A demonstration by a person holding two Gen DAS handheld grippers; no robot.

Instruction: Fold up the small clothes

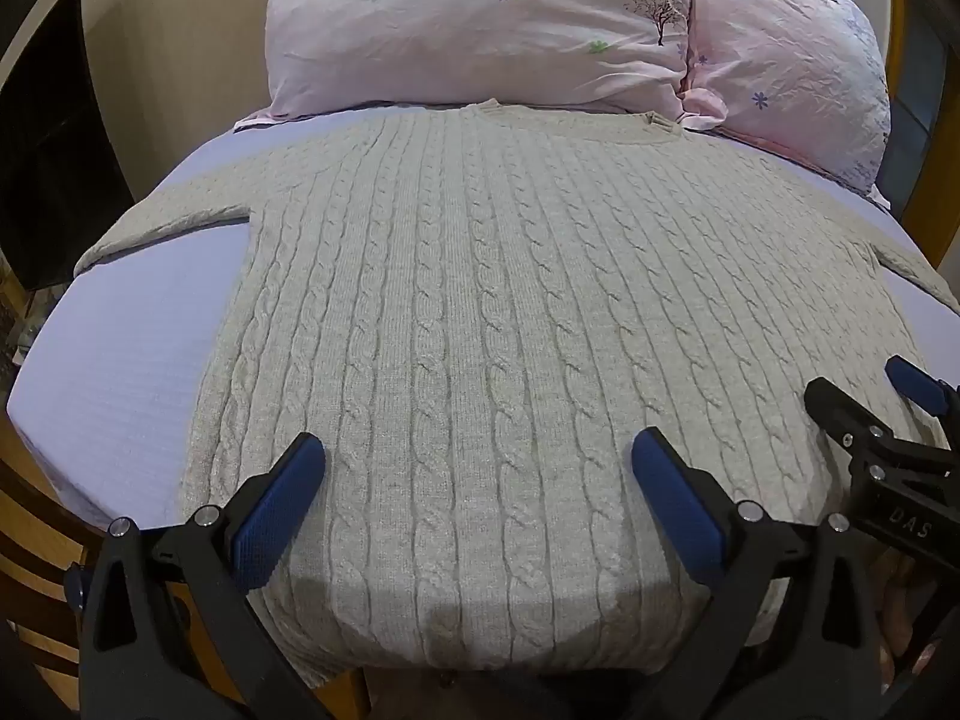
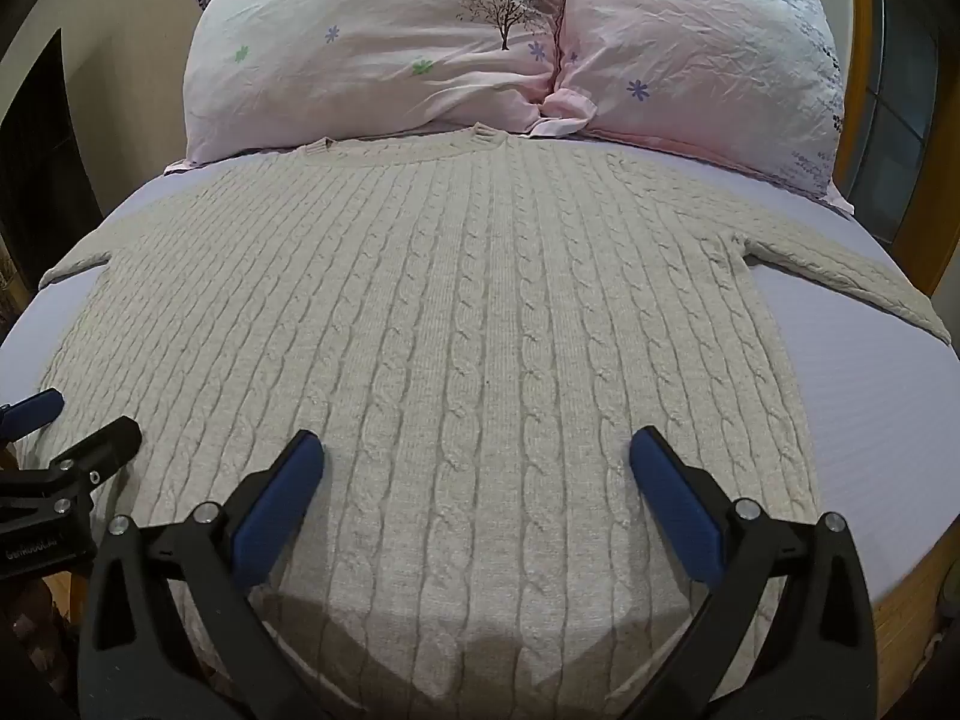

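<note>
Left wrist view: sweater (image 1: 480, 312) flat on bed (image 1: 132, 348), neck at 12 o'clock by pillows (image 1: 480, 24), bottom edge at 6, long way runs 6 to 12. Sleeves stick out at 9 and 3. Left gripper (image 1: 478, 471) wide, holds nothing, above bottom edge. Right gripper (image 2: 477, 471) wide too, holds nothing.
</note>
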